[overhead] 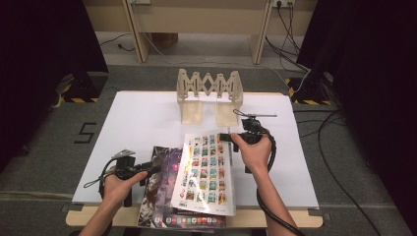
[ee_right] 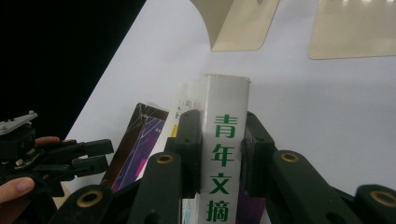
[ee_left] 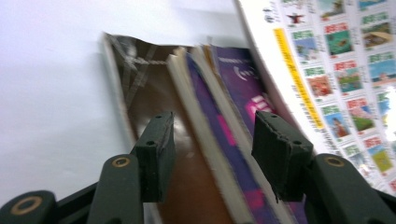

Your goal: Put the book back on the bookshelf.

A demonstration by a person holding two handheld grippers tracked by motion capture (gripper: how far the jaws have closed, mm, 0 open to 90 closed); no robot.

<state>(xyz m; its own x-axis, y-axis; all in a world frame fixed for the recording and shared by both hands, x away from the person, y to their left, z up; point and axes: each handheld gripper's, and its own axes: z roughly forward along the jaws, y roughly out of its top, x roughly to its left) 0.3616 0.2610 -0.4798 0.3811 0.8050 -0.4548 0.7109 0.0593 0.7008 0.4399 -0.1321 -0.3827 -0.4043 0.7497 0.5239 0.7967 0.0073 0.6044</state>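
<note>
White book: the right gripper (ee_right: 219, 154) holds a thick white book (overhead: 206, 172) by its spine (ee_right: 224, 154), which has green characters printed down it. In the high view its back cover, with rows of small colour pictures, faces up and tilts; the far end is lifted, and the near end is low at the near edge of the worktop (overhead: 142, 118).
Right gripper jaws: they pinch the white book's spine, one pad on each side, both touching it.
Dark magazine: a dark purple magazine (overhead: 160, 189) lies under and to the left of the white book, near the near edge of the worktop, and its near end reaches over that edge. In the left gripper view its pages (ee_left: 210, 140) show edge-on, slightly fanned.
Left gripper: the left gripper (overhead: 147, 169) is at the left edge of the dark magazine, pointing to it from the left side.
Left gripper jaws: they are spread, and the page edges of the dark magazine stand between them; the pads (ee_left: 156, 154) do not press on the paper.
Hands: the left hand (overhead: 118, 184) and the right hand (overhead: 253, 152) each grasp their gripper.
Book stand: a beige folding book stand (overhead: 209, 96) stands at the far edge of the worktop, well apart from the books.
Worktop: it has a white surface.
</note>
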